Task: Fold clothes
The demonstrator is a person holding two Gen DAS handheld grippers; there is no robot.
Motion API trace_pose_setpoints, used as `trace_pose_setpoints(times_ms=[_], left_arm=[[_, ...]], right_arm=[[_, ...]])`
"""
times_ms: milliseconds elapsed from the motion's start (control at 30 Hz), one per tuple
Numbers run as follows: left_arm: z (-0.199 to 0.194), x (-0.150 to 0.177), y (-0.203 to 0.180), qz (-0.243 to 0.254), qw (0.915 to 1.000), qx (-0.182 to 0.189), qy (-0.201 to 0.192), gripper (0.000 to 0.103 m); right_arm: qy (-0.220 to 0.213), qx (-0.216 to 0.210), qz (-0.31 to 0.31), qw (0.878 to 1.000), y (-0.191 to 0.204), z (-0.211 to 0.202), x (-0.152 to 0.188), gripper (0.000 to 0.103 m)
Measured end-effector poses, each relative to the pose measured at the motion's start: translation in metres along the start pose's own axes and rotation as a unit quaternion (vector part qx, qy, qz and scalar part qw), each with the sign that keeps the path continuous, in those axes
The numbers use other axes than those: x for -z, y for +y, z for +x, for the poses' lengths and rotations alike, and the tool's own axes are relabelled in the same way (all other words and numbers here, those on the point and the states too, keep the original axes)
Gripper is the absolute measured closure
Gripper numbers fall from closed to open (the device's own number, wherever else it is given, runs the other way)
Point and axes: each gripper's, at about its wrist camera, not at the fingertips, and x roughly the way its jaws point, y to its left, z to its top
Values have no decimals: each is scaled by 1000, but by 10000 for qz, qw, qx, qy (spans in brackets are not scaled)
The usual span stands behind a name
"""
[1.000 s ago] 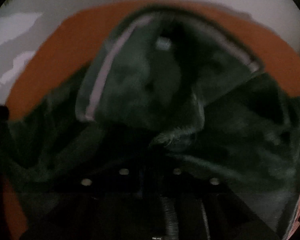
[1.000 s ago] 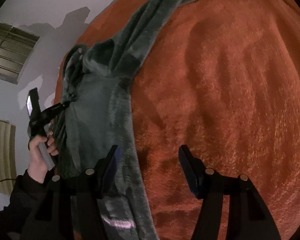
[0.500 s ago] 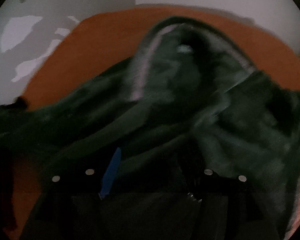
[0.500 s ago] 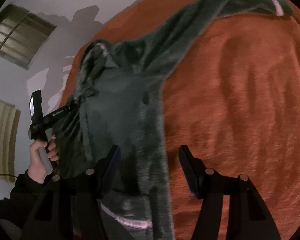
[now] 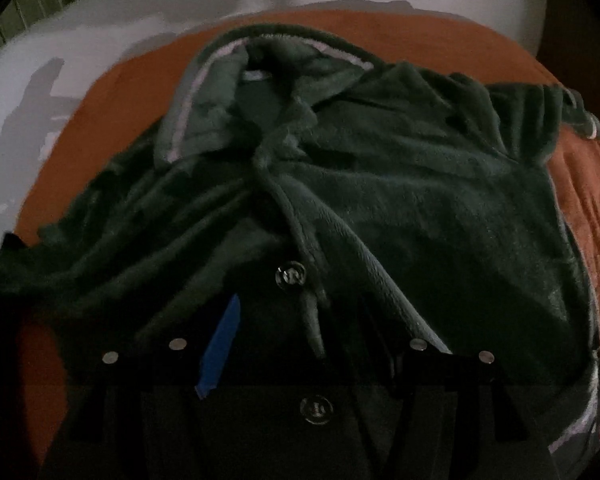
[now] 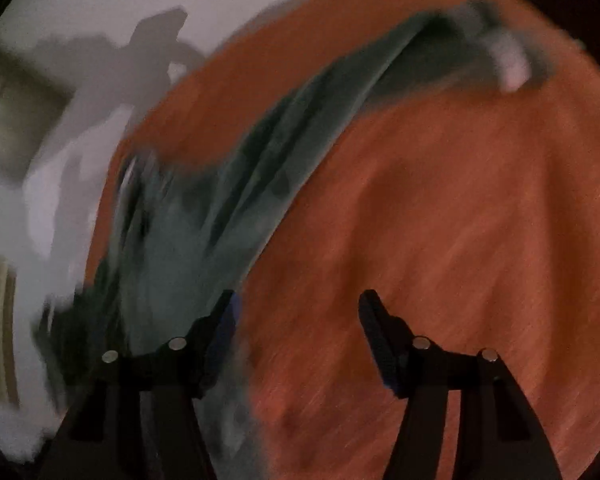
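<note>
dark green fleece top (image 5: 380,200) lies rumpled on the orange bed (image 5: 112,92), just dropped; left gripper (image 5: 296,344) fingers now spread, right gripper (image 6: 296,332) fingers spread at five o'clock, so regrasping comes next.

right-wrist view: green garment (image 6: 220,216) motion-blurred

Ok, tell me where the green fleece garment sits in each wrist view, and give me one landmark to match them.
Left wrist: the green fleece garment fills the middle and lower picture, collar toward the top, buttoned front running down to the camera.
Right wrist: it is a blurred diagonal band from lower left to upper right, ending in a pale-trimmed cuff.
Shared landmark: the orange blanket beneath it.
</note>
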Motion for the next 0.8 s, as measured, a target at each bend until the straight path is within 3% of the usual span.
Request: trace_pose_setpoints(times_ms=[67, 133, 200, 400, 567, 633, 667, 733, 767, 800], left_arm=[[4, 0, 4, -81, 9999, 82, 69, 41], [4, 0, 9, -140, 9998, 106, 96, 41], [3, 0, 12, -195, 9997, 117, 108, 41], [11, -1, 11, -413, 9986, 162, 281, 41], [7, 0, 2, -311, 9984, 185, 424, 41], [1, 2, 1, -197, 9989, 117, 401, 41], [-2, 4, 2, -174, 9990, 109, 387, 41], [-7, 7, 5, -165, 9991, 90, 367, 41], [-8, 8, 8, -186, 9991, 85, 380, 41], [-9, 10, 10, -207, 9990, 80, 392, 41]], right_arm=[[-403, 215, 553, 9974, -38, -8, -43, 42], [-725, 716, 857, 9911, -66, -16, -83, 42], [-721, 1168, 899, 9864, -72, -17, -109, 42], [72, 859, 1646, 9826, -62, 20, -160, 42], [-124, 938, 2021, 9748, -43, 62, -174, 42], [-240, 1208, 1802, 9759, -38, 70, -180, 51], [-295, 1299, 1732, 9758, -36, 72, -183, 63], [-437, 1321, 1652, 9764, -33, 71, -187, 78], [-471, 1328, 1552, 9778, -30, 69, -191, 99], [-506, 1335, 1451, 9791, -28, 67, -195, 99]])
